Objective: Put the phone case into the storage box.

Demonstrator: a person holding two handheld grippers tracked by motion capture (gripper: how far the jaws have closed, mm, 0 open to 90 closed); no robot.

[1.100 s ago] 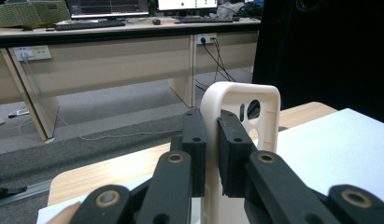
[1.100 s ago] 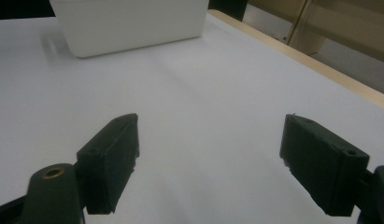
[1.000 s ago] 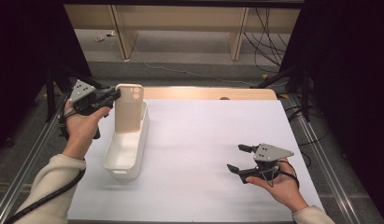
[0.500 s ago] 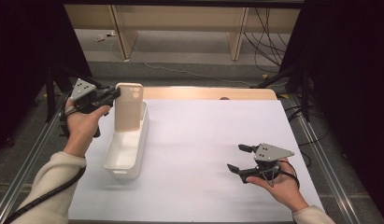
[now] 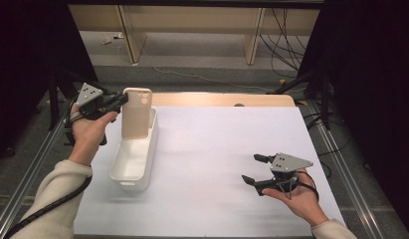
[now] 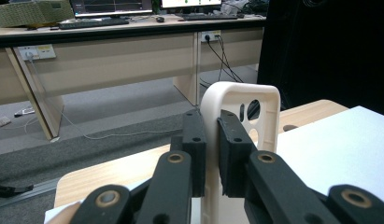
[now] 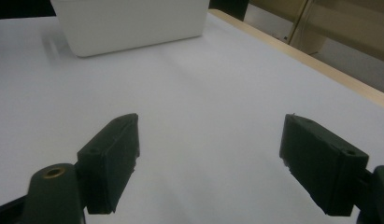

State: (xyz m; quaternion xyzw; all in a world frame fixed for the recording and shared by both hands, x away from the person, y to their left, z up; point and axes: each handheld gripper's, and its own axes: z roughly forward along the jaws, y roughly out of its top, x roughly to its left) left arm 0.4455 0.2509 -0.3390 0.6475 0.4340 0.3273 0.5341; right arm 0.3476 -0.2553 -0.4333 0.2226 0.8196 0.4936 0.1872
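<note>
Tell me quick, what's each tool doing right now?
Left tool: closed on the edge of the cream phone case, held upright over the white bin.
Right tool: open, holding nothing.

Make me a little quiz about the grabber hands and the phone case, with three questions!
1. True or false: the left gripper is shut on the phone case.
2. The case stands upright over which thing: A) the white bin, B) a plate, C) a cup?
3. Fill in: the right gripper has its jaws ____.

Key: 1 true. 2 A. 3 open.
</note>
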